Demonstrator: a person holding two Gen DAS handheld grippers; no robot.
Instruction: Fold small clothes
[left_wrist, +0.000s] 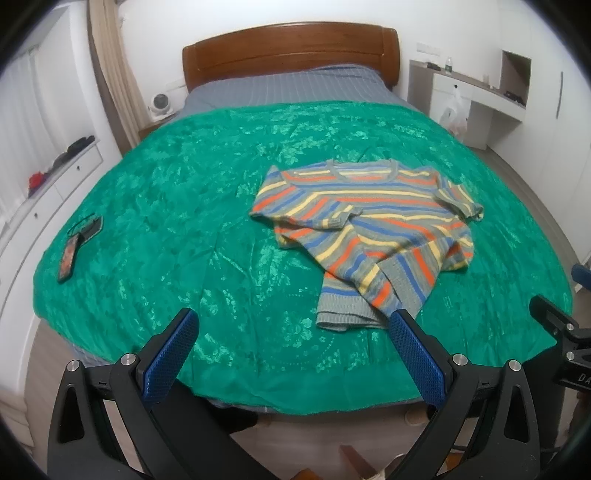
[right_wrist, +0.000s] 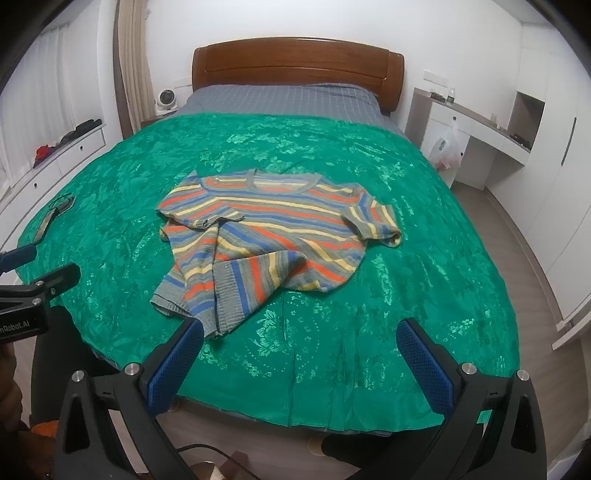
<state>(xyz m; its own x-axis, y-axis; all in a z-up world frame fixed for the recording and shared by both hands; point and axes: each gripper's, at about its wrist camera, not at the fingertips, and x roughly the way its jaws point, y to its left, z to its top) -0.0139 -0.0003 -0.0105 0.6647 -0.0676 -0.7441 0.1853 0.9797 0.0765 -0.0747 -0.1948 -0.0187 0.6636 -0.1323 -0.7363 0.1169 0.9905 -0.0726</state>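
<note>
I hold my left gripper (left_wrist: 291, 325) and my right gripper (right_wrist: 299, 339) above the near edge of the bed, both spread wide and pinching nothing, ready, I judge, for a first grab; just beyond lies the striped sweater (right_wrist: 266, 236) on the green bedspread (right_wrist: 424, 258), rumpled, its hem nearest me and one sleeve flopped across the chest, so it wants flattening before any fold; farther left rests a phone (left_wrist: 70, 258); the wooden headboard (right_wrist: 295, 70) stands farthest.
</note>
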